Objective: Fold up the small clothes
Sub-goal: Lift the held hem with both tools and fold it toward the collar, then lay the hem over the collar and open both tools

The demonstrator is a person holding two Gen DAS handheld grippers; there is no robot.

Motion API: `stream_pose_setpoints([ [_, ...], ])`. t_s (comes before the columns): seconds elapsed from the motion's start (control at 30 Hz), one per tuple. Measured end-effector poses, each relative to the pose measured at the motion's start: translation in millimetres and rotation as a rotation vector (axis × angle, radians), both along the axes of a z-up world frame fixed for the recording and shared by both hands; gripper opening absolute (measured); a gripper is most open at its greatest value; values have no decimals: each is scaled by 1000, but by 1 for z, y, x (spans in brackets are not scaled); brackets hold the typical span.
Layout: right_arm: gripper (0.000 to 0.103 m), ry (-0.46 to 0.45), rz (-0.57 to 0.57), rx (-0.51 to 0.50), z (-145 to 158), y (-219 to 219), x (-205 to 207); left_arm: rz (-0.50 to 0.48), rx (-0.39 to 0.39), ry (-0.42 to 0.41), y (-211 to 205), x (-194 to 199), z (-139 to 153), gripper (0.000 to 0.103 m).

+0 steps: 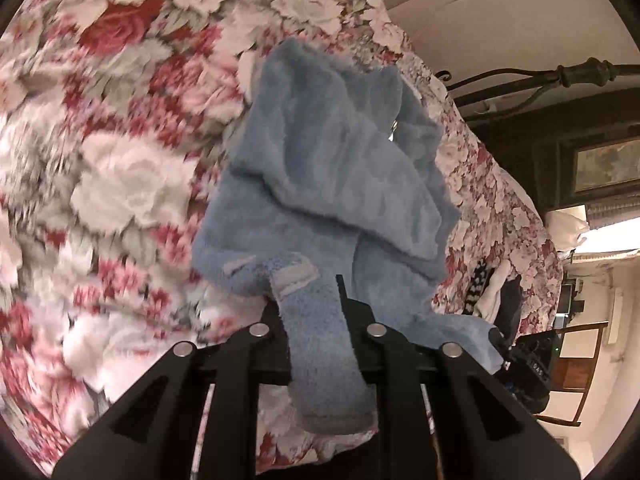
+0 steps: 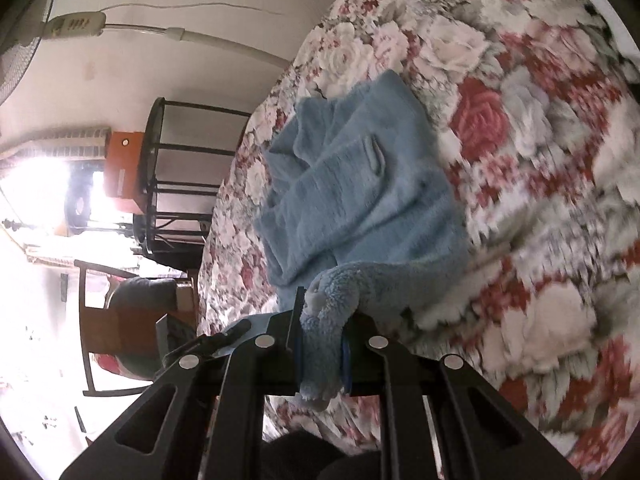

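Blue fleece garment point(image 1: 332, 168) pinched in both grippers, draped ahead

Left claw point(image 1: 316, 300) and right claw point(image 2: 322, 320) both angle downward, jaws clamped.

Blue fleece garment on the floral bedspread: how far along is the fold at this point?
Done: little. The blue fleece garment is bunched and creased on the floral bedspread, with no neat fold visible. In hand: the left gripper is shut on one strap-like end, the right gripper on another end. Left: spreading it flat, folding it and setting it down.
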State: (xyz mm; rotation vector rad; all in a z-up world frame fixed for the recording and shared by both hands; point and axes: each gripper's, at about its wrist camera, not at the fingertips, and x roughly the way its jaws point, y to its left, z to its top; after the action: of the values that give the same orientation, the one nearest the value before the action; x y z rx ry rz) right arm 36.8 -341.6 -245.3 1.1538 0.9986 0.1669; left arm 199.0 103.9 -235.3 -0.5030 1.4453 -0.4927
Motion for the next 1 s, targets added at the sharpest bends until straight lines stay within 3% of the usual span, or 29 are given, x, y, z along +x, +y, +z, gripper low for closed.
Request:
stream_pose_setpoints([
  [0.7, 14, -41, -66, 32, -23, -41, 110, -38, 28, -86, -60, 115, 6, 14],
  [0.9, 14, 1, -111, 59, -55, -52, 151, -9, 69, -49, -76, 153, -26, 14],
  [1.0, 22, 67, -144, 25, -80, -57, 169, 11, 95, -18, -81, 167, -48, 15],
])
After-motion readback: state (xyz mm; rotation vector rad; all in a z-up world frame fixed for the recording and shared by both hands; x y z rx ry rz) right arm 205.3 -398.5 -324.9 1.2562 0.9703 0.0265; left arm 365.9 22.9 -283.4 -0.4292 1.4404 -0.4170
